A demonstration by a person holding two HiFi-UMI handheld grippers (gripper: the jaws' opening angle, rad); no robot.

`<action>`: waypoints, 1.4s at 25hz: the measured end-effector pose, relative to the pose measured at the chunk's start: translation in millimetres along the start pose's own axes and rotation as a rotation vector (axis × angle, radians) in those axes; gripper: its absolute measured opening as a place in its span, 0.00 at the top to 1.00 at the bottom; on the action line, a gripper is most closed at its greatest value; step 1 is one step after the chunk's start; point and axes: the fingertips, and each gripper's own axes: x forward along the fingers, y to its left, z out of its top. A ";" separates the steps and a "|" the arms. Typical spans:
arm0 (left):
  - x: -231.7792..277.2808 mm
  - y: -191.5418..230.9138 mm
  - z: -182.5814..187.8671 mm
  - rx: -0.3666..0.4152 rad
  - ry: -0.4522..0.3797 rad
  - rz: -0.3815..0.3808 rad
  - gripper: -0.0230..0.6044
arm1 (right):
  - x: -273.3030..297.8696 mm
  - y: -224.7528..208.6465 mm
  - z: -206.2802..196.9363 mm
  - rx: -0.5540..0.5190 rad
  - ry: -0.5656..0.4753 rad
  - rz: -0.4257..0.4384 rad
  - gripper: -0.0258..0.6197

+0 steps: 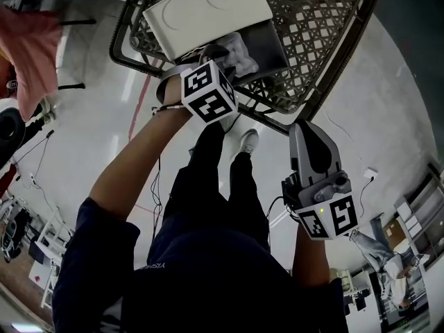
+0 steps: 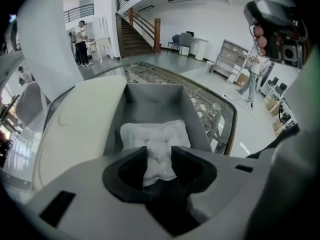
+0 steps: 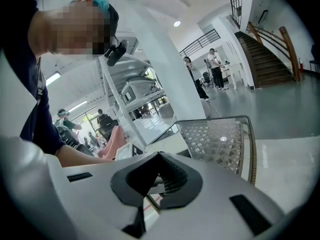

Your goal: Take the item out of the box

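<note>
Item (image 2: pixel 157 136): white, crumpled, soft-looking; lying inside the open grey box (image 2: pixel 197 115), its near end pinched between the jaws of the left gripper (image 2: pixel 159 158). Far end resting on the box floor; cannot tell whether the near end is lifted clear. From the head view, partly covered by the left gripper's marker cube and body, only a creased white patch (image 1: pixel 239 53) showing.

Box: one, with a white lid (image 2: pixel 80 124) folded open to its left side. Near wall hidden behind the gripper body; bottom mostly covered by the item. Standing on a lattice-topped table (image 1: pixel 326 40), far edge of that table cut off at the top of the head view.

Right gripper (image 3: pixel 158 155): jaws closed together, nothing between them; held off the table's near edge, well apart from the box, tips pointing towards the table rim.

Counted: one item, one box, one lid, one table, two grippers.

Surroundings: staircase (image 2: pixel 135 34) behind the table; pink cloth (image 1: pixel 31 54) at the left edge of the head view, cut off by the frame. Two people (image 3: pixel 212 69) standing in the distance in the right gripper view, too small for detail.
</note>
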 end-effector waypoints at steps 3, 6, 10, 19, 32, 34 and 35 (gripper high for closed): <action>1.6 0.0 -0.7 0.005 0.019 0.007 0.74 | -1.2 -0.6 0.5 0.002 0.003 -0.002 0.93; 4.0 -0.4 0.6 0.002 0.015 0.009 0.80 | -2.1 0.5 3.2 0.000 0.001 -0.004 0.93; 4.4 0.2 2.7 -0.029 -0.018 0.010 0.89 | -4.8 3.8 7.5 -0.009 -0.008 -0.001 0.93; -50.6 -0.7 26.5 -0.085 -0.163 0.028 0.95 | -23.2 21.6 28.6 -0.040 -0.046 0.008 0.93; -253.9 -21.0 112.1 -0.132 -0.601 0.146 0.95 | -77.2 84.6 104.6 -0.178 -0.201 0.071 0.93; -287.9 -28.2 120.7 -0.131 -0.649 0.166 0.95 | -88.7 97.3 118.6 -0.209 -0.221 0.080 0.93; -303.7 -30.9 124.9 -0.129 -0.673 0.179 0.95 | -93.2 102.7 125.7 -0.221 -0.234 0.087 0.93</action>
